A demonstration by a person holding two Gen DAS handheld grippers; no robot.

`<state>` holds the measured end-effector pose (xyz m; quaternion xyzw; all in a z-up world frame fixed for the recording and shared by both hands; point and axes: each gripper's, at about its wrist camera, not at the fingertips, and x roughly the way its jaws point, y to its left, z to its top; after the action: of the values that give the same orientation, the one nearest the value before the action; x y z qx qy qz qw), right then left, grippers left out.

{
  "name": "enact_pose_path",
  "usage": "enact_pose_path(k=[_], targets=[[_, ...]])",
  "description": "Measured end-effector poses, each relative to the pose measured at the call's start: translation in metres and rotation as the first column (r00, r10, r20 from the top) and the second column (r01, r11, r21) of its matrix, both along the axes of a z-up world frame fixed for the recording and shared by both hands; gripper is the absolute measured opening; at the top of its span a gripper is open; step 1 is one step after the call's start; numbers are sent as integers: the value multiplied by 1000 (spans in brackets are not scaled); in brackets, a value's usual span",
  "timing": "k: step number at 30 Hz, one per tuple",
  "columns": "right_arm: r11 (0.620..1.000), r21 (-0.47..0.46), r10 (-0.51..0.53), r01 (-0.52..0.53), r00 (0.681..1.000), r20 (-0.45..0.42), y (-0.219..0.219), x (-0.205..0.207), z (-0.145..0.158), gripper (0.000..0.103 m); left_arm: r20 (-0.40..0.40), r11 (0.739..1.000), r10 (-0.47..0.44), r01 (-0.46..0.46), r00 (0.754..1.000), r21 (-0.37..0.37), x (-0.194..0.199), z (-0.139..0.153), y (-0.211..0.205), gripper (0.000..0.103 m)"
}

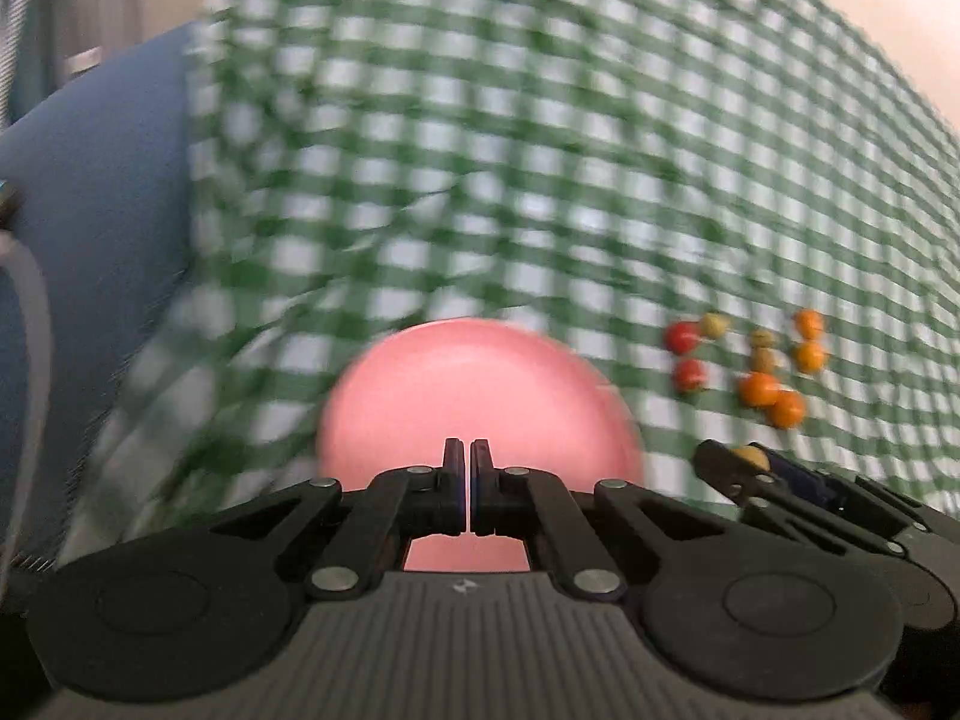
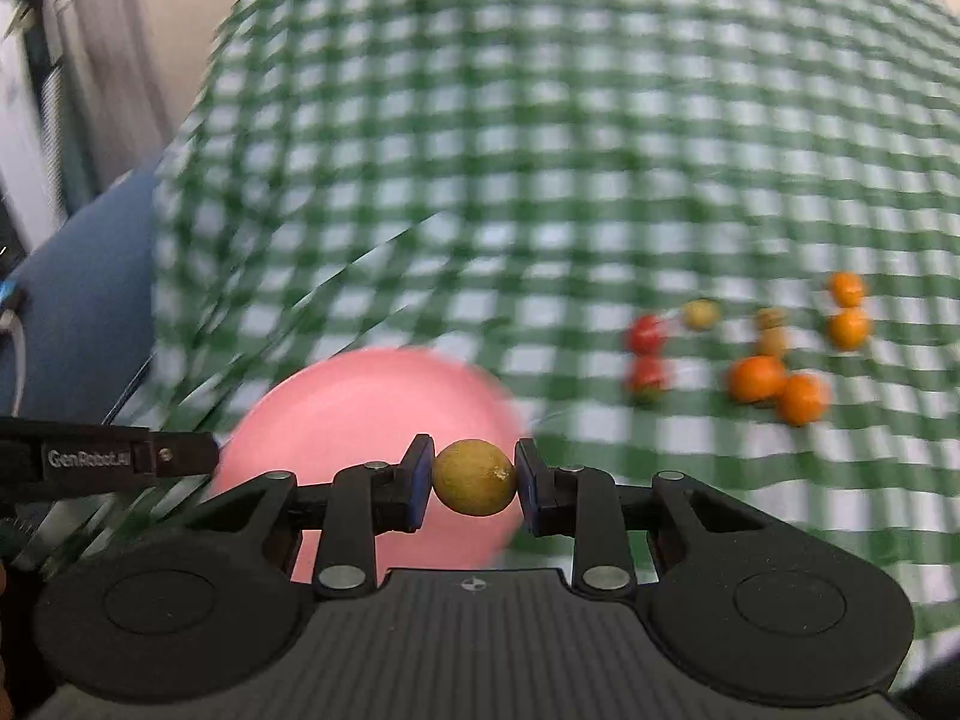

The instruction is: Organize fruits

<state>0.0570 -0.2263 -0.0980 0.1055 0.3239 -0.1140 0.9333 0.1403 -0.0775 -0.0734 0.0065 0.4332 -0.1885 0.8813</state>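
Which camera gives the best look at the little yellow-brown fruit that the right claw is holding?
The right wrist view. There the yellow-brown fruit sits near the centre, sharp and almost whole, pinched between the right claw pads above the pink plate. The left wrist view shows only a small sliver of it at the lower right, mostly hidden by the claw's fingers.

Plate [image 2: 360, 414] on tablecloth [image 2: 540, 180]; fruits [image 2: 756, 378] right of plate.
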Motion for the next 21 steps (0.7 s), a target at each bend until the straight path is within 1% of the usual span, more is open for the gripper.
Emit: enact_pose_path(k=[1,3,4,5,6,7,9,10,12,16,18,19,20,21], targets=[[999,-16,-33,33,999,7,-12,-7,2,30,-1,1000,-29,29,1000,-11,1,3,-13,3],[993,-38,-113,114,993,14,-41,-21,3,30,-3,994,-110,110,994,-25,4,7,-47,24],[987,-43,-156,157,988,15,-57,-29,3,30,0,990,-139,139,990,-33,5,8,-67,57],[979,-46,-197,197,980,16,-72,-36,2,30,12,987,-155,156,988,-34,6,6,-84,88],[969,-48,-242,243,970,15,-89,-43,0,30,33,985,-169,170,985,-30,6,4,-103,95],[959,-42,-279,280,960,15,-104,-50,-1,30,54,982,-185,186,981,-17,7,0,-122,97],[942,-28,-335,335,942,21,-128,-61,-5,30,66,974,-226,223,972,50,10,-12,-157,97],[935,-24,-352,353,936,23,-138,-65,-7,30,67,970,-234,228,970,83,14,-20,-173,97],[927,-13,-374,375,927,21,-152,-71,-14,30,49,966,-235,228,971,124,25,-35,-195,97],[917,25,-398,398,917,6,-171,-74,-29,30,-39,965,-214,217,976,145,55,-66,-227,97],[916,40,-400,399,917,-2,-175,-72,-35,30,-79,967,-198,208,977,147,69,-80,-234,94],[916,45,-399,399,917,-5,-176,-73,-37,30,-104,968,-190,204,976,148,76,-86,-238,80],[917,49,-396,396,918,-10,-177,-72,-39,30,-133,966,-192,212,972,148,81,-92,-241,49],[918,51,-393,393,919,-13,-176,-69,-40,30,-166,962,-202,227,965,151,86,-96,-243,27]])
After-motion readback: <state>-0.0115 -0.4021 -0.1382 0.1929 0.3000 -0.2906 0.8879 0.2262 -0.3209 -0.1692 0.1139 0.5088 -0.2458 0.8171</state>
